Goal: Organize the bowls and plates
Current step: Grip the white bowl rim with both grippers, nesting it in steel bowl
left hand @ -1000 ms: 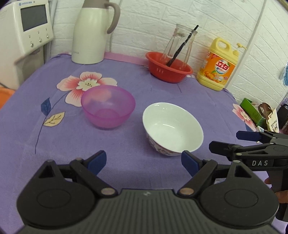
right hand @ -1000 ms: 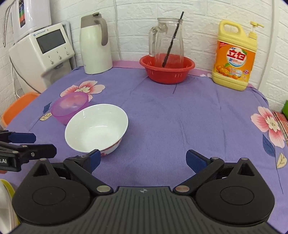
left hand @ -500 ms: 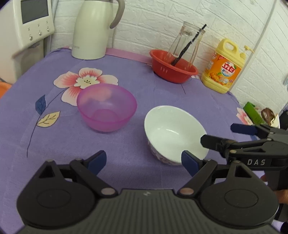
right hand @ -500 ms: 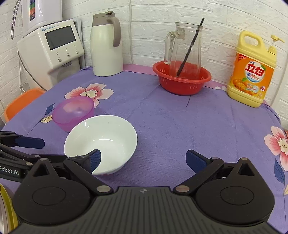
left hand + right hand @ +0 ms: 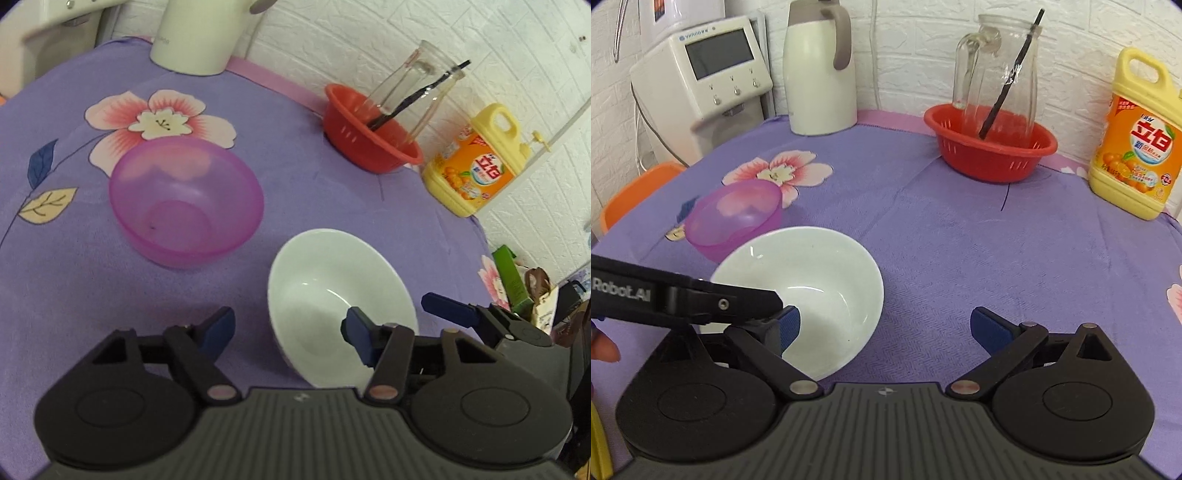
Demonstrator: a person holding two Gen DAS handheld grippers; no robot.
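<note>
Carefully now: the left gripper [image 5: 290, 328] is closing over the near rim of the white bowl [image 5: 332, 280], beside the pink plastic bowl [image 5: 186, 206] on the purple tablecloth [image 5: 960, 240]. Right gripper [image 5: 884, 328] gapes wide, empty. Seat the rim deep before lifting.

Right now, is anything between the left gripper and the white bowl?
Nothing visible. The left gripper is closing around the near rim of the white bowl, one finger inside and one outside. The pink bowl sits apart beyond it; the right gripper is beside it.
</note>
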